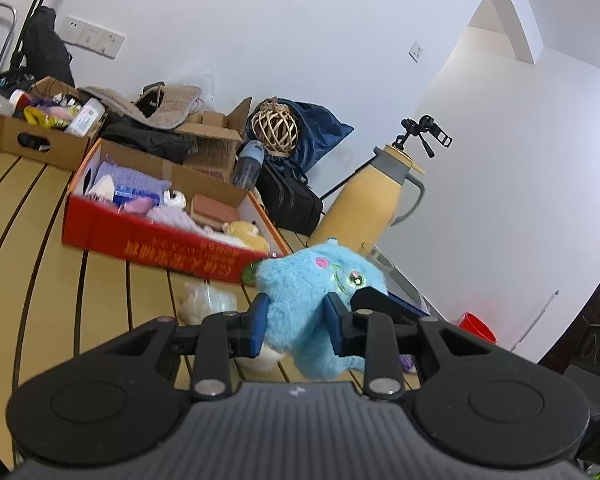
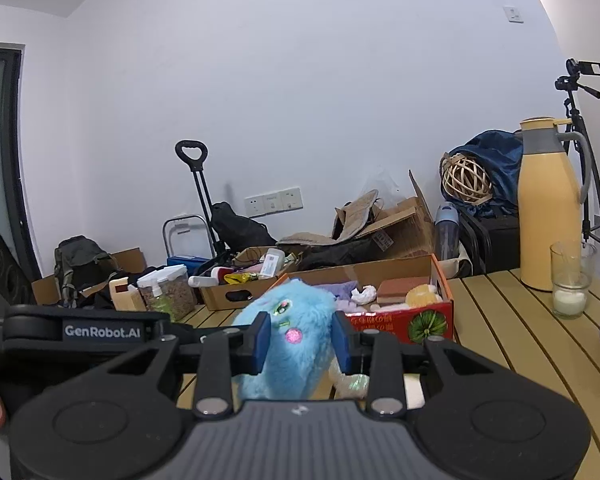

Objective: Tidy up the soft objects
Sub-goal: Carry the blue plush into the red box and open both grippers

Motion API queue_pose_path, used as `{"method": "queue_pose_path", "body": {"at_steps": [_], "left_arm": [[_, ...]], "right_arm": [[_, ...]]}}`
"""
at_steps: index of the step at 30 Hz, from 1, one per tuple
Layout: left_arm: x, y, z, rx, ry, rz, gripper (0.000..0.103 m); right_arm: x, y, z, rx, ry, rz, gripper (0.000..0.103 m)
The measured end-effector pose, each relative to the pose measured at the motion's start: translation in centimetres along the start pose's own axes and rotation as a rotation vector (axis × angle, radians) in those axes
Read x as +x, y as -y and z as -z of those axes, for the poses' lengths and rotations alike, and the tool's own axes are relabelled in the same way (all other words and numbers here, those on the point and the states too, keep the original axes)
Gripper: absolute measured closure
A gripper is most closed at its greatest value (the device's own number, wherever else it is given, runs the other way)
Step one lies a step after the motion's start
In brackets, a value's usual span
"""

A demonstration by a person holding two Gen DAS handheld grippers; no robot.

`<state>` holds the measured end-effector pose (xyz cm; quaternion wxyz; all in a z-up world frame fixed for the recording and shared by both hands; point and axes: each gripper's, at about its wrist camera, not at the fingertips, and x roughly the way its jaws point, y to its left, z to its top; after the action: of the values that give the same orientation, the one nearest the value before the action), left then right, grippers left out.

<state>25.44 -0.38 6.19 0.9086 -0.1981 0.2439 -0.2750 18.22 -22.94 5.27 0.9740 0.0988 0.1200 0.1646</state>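
Slatted wooden surface (image 2: 512, 320) carries a red box (image 1: 160, 240) of soft items; just before it, both left tongs (image 1: 296, 320) and right tongs (image 2: 300, 340) clench one blue plush toy (image 1: 320, 280). Judged light, squashy and unbreakable, its fur compresses, so hold the thick body, not a limb.

A blurred pale bundle (image 1: 206, 304) on the table (image 1: 100, 292) is too indistinct to identify

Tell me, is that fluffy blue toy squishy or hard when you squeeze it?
Probably squishy: the blue toy looks like thick fluffy fur, and it seems to dent where the left tongs and right tongs pinch it. It likely weighs little, since it hangs above the table. It shouldn't break if dropped.
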Motion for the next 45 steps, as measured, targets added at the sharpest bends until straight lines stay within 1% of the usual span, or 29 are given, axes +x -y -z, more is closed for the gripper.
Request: {"method": "queue_pose_path", "body": {"at_steps": [3,6,10,13,16,18,20,22,23,24,25,27,29,31,34,36,38,40,43,44,45], "left_arm": [[2.5,-0.8,-2.0,-0.003,0.000,-0.002,0.073],[6.0,-1.8,-4.9,0.012,-0.006,-0.024,0.073],[11.8,-4.5,-9.4,-0.018,-0.035,-0.043,0.073],[15.9,-6.8,-11.8,-0.032,-0.071,-0.063,0.073],[19.7,-9.4,-13.6,-0.057,-0.106,-0.089,0.074],[22.1,-11.1,-14.4,-0.072,-0.128,-0.121,0.074],[24.6,-13.3,-14.6,-0.098,-0.169,-0.148,0.074],[27.0,-15.3,-14.2,-0.121,-0.237,-0.192,0.075],[27.8,-15.9,-13.8,-0.108,-0.266,-0.210,0.075],[28.2,-16.1,-13.5,-0.079,-0.278,-0.228,0.075],[28.1,-16.1,-13.3,-0.058,-0.273,-0.235,0.075],[27.5,-16.3,-13.2,-0.044,-0.245,-0.225,0.075],[26.6,-16.4,-13.5,-0.033,-0.227,-0.226,0.075],[25.6,-15.9,-13.8,-0.012,-0.219,-0.230,0.074],[23.1,-14.6,-14.1,0.061,-0.194,-0.246,0.073],[20.9,-13.4,-14.2,0.106,-0.173,-0.258,0.071],[18.1,-12.2,-14.3,0.153,-0.141,-0.279,0.067],[15.0,-10.9,-14.4,0.183,-0.100,-0.302,0.064],[10.6,-9.0,-14.6,0.208,-0.051,-0.325,0.062],[9.3,-8.3,-14.6,0.222,-0.034,-0.331,0.060],[7.9,-7.5,-14.5,0.241,-0.016,-0.336,0.056]], "right_arm": [[2.4,1.0,-1.3,0.006,0.003,-0.005,0.071],[6.1,2.4,-3.1,0.009,-0.004,0.000,0.071],[12.7,4.9,-6.0,0.041,-0.033,-0.002,0.071],[18.4,7.3,-7.6,0.075,-0.079,-0.007,0.071],[23.5,8.6,-8.5,0.066,-0.118,0.001,0.071],[27.2,9.9,-8.5,0.086,-0.154,-0.006,0.071],[30.3,10.9,-8.0,0.109,-0.193,-0.011,0.070],[33.5,12.1,-7.1,0.140,-0.255,0.001,0.071],[35.1,12.4,-6.5,0.144,-0.302,0.012,0.072],[36.6,12.7,-5.6,0.145,-0.359,0.028,0.079],[37.3,12.7,-4.9,0.130,-0.391,0.039,0.081],[38.2,12.6,-3.7,0.093,-0.436,0.052,0.081],[38.2,12.6,-3.2,0.089,-0.448,0.053,0.081],[37.5,12.7,-3.4,0.099,-0.433,0.043,0.081],[35.3,12.4,-5.1,0.079,-0.386,0.042,0.081],[33.2,12.0,-6.5,0.046,-0.354,0.051,0.080],[30.9,11.5,-7.9,0.001,-0.325,0.062,0.080],[27.8,10.7,-9.3,-0.051,-0.289,0.081,0.079],[23.2,9.7,-11.0,-0.115,-0.241,0.105,0.073],[21.9,9.4,-11.5,-0.129,-0.229,0.110,0.072],[20.2,9.1,-12.0,-0.140,-0.216,0.112,0.070]]}}
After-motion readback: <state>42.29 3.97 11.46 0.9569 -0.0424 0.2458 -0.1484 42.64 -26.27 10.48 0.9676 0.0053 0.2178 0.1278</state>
